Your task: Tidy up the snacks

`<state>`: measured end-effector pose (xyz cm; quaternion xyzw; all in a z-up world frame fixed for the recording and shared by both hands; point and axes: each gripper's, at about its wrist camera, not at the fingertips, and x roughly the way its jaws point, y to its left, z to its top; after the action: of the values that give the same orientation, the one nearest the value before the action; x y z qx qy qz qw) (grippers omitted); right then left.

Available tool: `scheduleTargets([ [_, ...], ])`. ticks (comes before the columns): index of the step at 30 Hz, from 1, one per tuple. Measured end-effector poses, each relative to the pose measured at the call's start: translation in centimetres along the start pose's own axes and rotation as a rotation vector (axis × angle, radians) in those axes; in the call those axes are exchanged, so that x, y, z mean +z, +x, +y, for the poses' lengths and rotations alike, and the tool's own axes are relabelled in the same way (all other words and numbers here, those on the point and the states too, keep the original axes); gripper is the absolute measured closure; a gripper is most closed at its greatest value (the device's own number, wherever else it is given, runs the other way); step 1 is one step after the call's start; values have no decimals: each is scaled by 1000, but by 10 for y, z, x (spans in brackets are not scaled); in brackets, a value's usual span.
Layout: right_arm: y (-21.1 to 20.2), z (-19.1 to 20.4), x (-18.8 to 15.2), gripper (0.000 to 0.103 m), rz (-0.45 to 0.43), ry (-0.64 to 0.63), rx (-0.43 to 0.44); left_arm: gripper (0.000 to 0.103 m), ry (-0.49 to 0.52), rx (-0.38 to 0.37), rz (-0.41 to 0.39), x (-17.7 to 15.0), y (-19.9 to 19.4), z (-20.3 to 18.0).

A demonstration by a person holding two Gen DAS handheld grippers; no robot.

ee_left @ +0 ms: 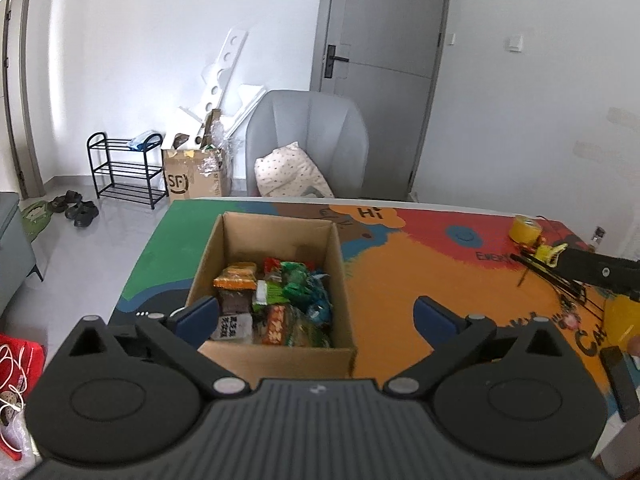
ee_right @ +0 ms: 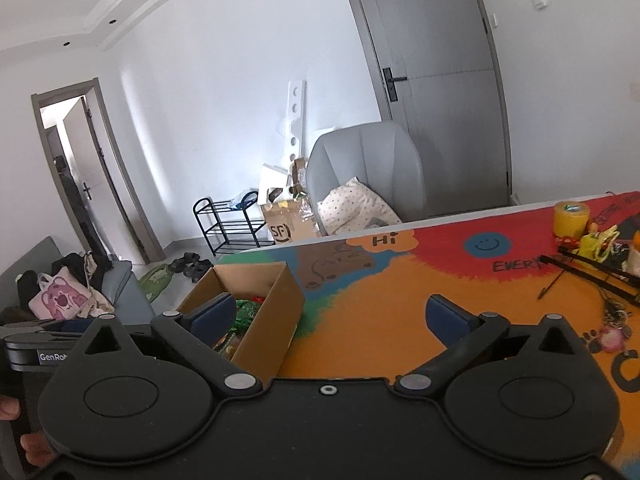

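1. Covering the table is a cartoon-printed cloth; a grey armchair and door are seen beyond the cardboard box.
2. Crinkly snack packets are piled inside the box — square, open-topped, matte.
3. Left gripper above the box, right gripper beside it — both spread wide, nothing held.

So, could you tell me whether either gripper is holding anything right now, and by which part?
Nothing is held: the left gripper and right gripper are both open, with nothing between their fingers.
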<state>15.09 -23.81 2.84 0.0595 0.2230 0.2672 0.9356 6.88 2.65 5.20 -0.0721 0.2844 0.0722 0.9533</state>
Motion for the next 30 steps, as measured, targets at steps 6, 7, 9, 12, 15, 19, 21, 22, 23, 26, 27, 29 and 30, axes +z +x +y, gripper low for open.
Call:
scheduleTargets([
  [6, -20, 4, -2, 0, -2, -26, -35, 0, 35, -11, -37, -4, -27, -8],
  [7, -23, 4, -4, 0, -3, -30, -41, 0, 42, -8, -42, -4, -31, -10],
  [9, -27, 5, -6, 0, -5, -36, -54, 0, 49, -4, -51, -5, -37, -12],
  [12, -33, 4, -13, 0, -11, -40, -70, 0, 69, -5, -51, -8, -43, -16],
  [15, -36, 1, -20, 0, -1, -38, -65, 0, 94, -15, -60, -14, -48, -20],
  [19, -43, -2, -26, 0, 11, -32, -79, 0, 92, -14, -53, -23, -50, -18],
  [21, -46, -5, -30, 0, 9, -27, -80, 0, 87, -13, -54, -28, -53, -17],
  [22, -47, -6, -31, 0, 8, -25, -75, 0, 88, -12, -56, -31, -54, -16],
  [23, -47, -6, -31, 0, 10, -27, -66, 0, 91, -13, -58, -33, -55, -15],
  [26, -50, -4, -30, 0, -2, -51, -70, 0, 105, -10, -57, -40, -54, -13],
  [27, -51, -4, -30, 0, -4, -53, -76, 0, 111, -1, -58, -39, -53, -13],
  [29, -50, -5, -31, 0, 14, -46, -76, 0, 107, 8, -61, -38, -52, -10],
  [30, -49, -6, -31, 0, 27, -42, -77, 0, 95, 6, -60, -38, -52, -8],
])
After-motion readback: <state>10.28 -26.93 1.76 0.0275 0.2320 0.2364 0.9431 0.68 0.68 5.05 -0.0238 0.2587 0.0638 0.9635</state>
